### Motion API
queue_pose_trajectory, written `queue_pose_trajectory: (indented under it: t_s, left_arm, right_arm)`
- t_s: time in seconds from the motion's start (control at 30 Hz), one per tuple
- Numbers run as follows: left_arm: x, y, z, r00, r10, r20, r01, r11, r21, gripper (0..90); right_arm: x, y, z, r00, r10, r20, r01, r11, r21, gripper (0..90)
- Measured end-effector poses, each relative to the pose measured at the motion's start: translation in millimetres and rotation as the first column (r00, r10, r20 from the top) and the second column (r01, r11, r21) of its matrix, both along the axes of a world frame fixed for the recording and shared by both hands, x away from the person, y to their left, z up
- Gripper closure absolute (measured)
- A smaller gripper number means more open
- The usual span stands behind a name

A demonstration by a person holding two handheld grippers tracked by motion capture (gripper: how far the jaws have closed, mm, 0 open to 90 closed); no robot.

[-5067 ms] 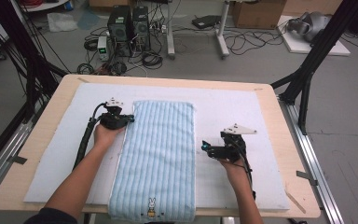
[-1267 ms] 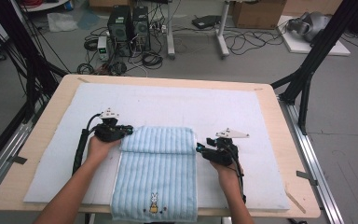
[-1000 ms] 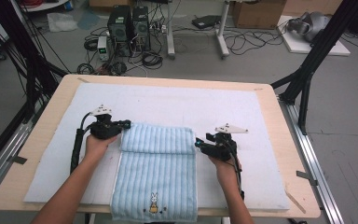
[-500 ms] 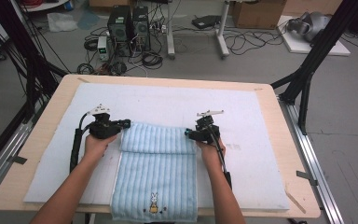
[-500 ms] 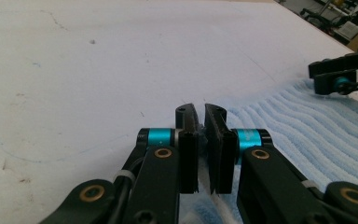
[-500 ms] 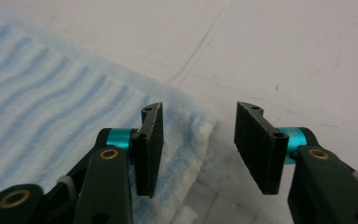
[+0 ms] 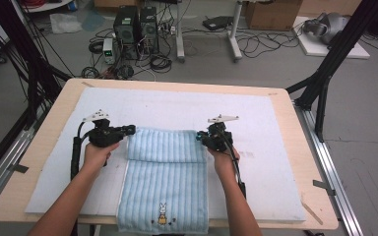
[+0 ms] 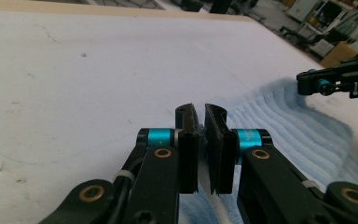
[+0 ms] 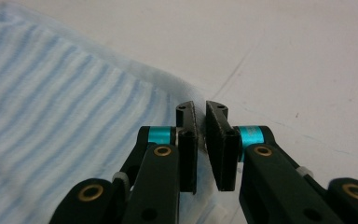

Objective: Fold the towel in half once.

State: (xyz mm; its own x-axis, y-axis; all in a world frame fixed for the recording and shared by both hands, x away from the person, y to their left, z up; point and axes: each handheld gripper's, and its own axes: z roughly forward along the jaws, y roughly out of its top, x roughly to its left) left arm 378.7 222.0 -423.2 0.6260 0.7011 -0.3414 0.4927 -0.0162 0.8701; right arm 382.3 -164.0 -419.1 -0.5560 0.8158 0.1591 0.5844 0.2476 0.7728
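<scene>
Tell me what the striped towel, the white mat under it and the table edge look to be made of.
Towel: soft woven cloth, likely terry cotton, matte; ribbed pale-blue stripes, limp folds, a small embroidered rabbit. White mat: thin felt or foam sheet, matte; faintly scuffed and marked in the gripper views, so uncertain. Table: light plywood or laminate, judging by the pale wood-toned border.

Even, soft indoor light, no glare

We see faint shadows under the jaws; the towel [image 9: 51,102] blurs away from them, and the high view is slightly soft.
</scene>
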Motion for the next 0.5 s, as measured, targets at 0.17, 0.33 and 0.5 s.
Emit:
queue_pose_trajectory:
  t_s: [0.17, 0.33, 0.5]
  left_arm:
    - [-15.3, 3.5, 1.9, 0.9993, -0.032, 0.02, 0.031, 0.9989, 0.035, 83.4]
    - [-34.2, 5.1, 2.5, 0.9973, -0.07, 0.021, 0.07, 0.9967, 0.041, 83.3]
    - [-53.7, 4.8, -1.3, 0.9939, -0.11, 0.012, 0.109, 0.9935, 0.032, 83.2]
  right_arm:
    - [-23.7, -7.3, 10.6, 0.9985, 0.036, 0.041, -0.037, 0.999, 0.025, 82.9]
    - [-45.3, -15.8, 9.7, 0.9982, 0.045, 0.041, -0.048, 0.9969, 0.063, 82.9]
    - [-67.8, -18.0, 6.0, 0.9964, 0.078, 0.034, -0.081, 0.9924, 0.093, 82.9]
